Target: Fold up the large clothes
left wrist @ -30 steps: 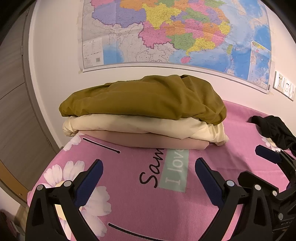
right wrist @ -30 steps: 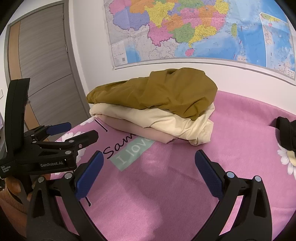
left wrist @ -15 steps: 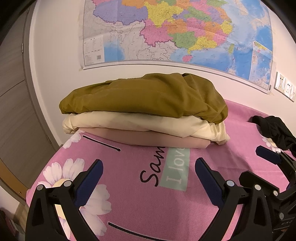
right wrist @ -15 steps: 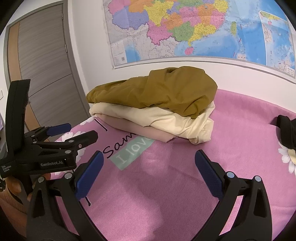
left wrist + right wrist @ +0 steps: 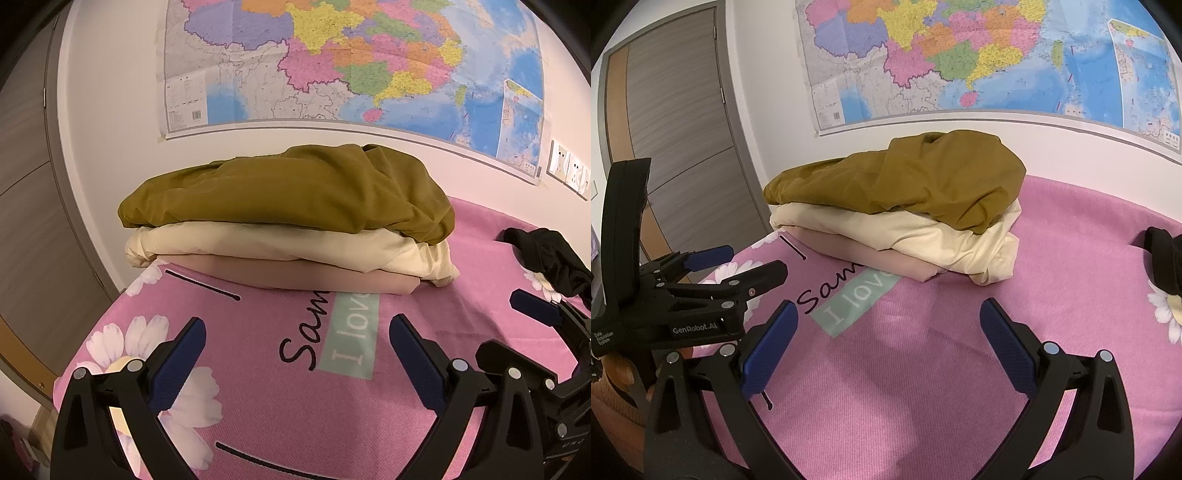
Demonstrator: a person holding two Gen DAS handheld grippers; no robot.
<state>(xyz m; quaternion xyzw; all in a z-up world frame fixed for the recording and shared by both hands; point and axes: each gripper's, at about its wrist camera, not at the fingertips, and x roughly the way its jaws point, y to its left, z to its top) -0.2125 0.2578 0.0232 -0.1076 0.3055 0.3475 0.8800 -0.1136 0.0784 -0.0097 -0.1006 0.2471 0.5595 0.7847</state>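
The left gripper [image 5: 295, 354] and right gripper [image 5: 886, 332] both hang spread wide, holding nothing. The unfolded black garment [image 5: 546, 258] lies crumpled far right on the pink sheet [image 5: 960, 369], apart from the folded stack [image 5: 288, 221]; probably light and limp, best pinched at an edge
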